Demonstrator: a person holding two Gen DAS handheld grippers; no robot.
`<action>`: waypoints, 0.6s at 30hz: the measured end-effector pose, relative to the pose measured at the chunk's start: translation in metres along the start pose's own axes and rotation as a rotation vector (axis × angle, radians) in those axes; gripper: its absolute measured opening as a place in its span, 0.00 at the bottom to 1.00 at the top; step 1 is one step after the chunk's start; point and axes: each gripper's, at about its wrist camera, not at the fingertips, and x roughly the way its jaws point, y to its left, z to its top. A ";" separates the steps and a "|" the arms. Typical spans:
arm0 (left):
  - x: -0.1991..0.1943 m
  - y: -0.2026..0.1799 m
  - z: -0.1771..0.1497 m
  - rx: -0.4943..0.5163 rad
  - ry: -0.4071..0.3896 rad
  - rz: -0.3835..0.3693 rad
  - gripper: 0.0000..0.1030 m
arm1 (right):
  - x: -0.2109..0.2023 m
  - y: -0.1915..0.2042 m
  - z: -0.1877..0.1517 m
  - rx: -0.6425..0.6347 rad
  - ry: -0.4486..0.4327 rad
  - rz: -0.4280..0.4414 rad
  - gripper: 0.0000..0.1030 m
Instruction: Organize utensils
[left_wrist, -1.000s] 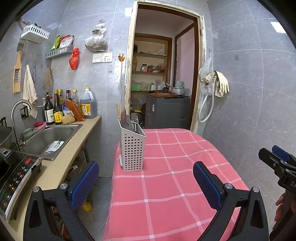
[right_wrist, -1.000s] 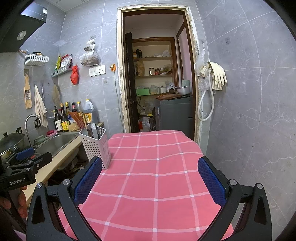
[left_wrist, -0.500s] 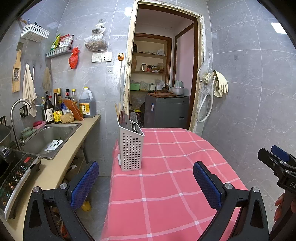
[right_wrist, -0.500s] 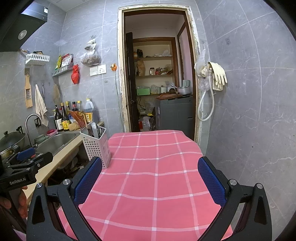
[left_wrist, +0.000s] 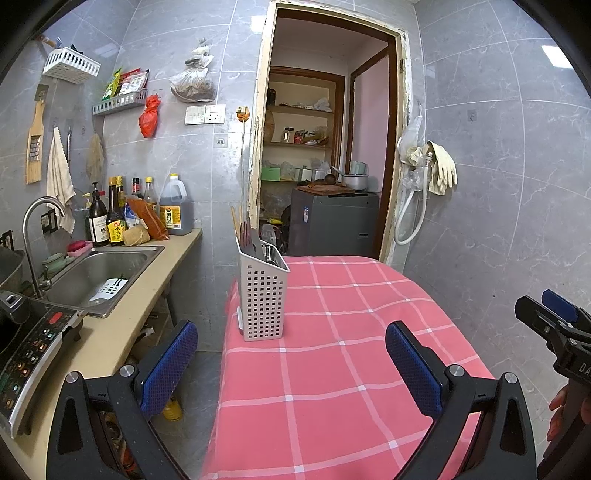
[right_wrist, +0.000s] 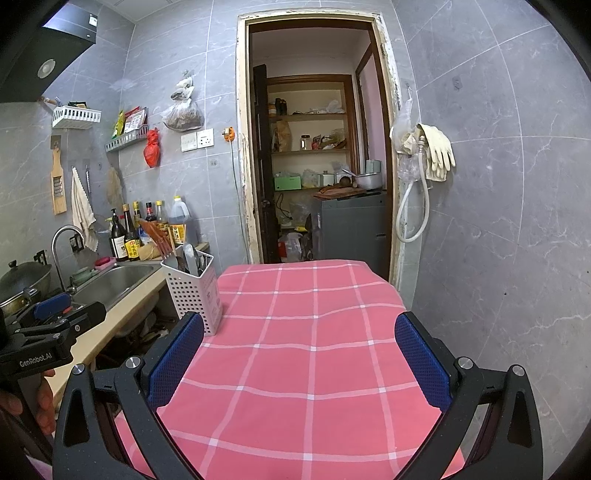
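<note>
We see a grey-tiled kitchen with an open doorway (left_wrist: 325, 147) straight ahead leading into a storage room with shelves. A long counter (left_wrist: 122, 325) runs along the left wall; it carries a steel sink (left_wrist: 103, 273), a row of bottles (left_wrist: 110, 218) and an induction cooker (left_wrist: 26, 350) at its near end. The tabletop (left_wrist: 332, 362), covered by a pink checked cloth, stands just beside the counter. At its far left corner the white perforated utensil holder (left_wrist: 264, 299) stands upright, with the utensils (right_wrist: 184, 254) sticking out of its top; the rest of the cloth is bare. Nothing stands between either claw and the holder. The left claw (left_wrist: 291, 365) hangs above the near left edge, fingers spread wide and holding nothing. The right claw (right_wrist: 299, 362) hangs above the near middle, likewise wide and holding nothing. Rubber gloves (left_wrist: 439, 166) hang on the right wall.
</note>
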 end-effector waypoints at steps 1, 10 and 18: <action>0.001 0.001 0.001 0.000 -0.001 0.000 0.99 | 0.000 0.000 0.000 0.000 0.000 0.000 0.99; 0.000 0.000 -0.001 -0.001 0.003 0.000 0.99 | 0.001 0.000 0.001 -0.001 0.001 0.000 0.99; 0.000 0.001 -0.002 -0.003 0.008 0.001 0.99 | 0.000 0.000 0.000 -0.002 0.003 0.002 0.99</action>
